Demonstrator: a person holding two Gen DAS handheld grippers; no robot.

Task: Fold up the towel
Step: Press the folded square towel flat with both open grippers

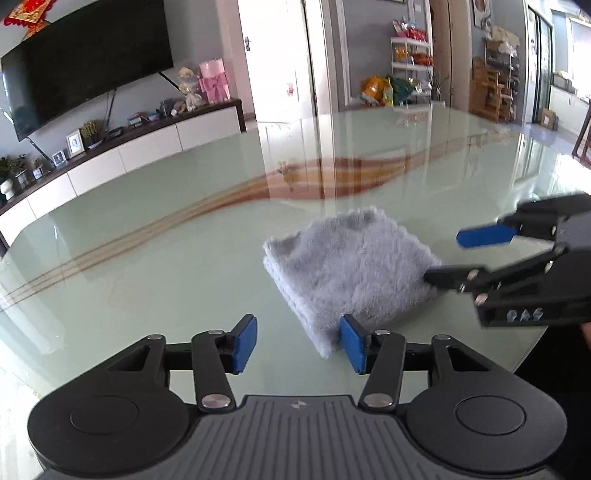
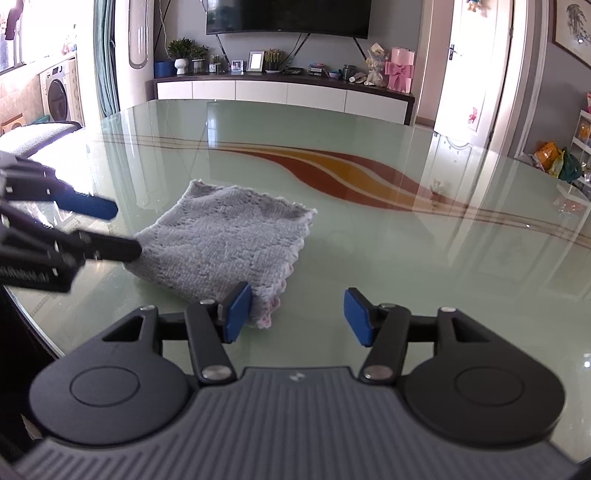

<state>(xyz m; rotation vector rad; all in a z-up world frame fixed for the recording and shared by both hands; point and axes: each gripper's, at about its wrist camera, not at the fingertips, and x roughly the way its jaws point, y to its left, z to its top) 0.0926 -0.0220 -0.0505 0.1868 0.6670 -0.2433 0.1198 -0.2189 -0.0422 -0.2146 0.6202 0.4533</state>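
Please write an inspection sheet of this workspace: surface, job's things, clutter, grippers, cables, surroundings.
Surface: glass table, pale green with red and orange stripes, glossy with reflections.
Job's things: grey towel, folded into a small stacked square, lying flat near the table's edge.
Clutter: nothing seen on the table besides the towel.
Grippers: left gripper open, holding nothing, its right pad beside a towel corner; right gripper open, holding nothing, its left pad beside another corner.
Cables: wires hang below the television; nothing seen on the table.
Surroundings: low cabinet with plants, photo frames and a pink gift box; washing machine; shelves with goods.
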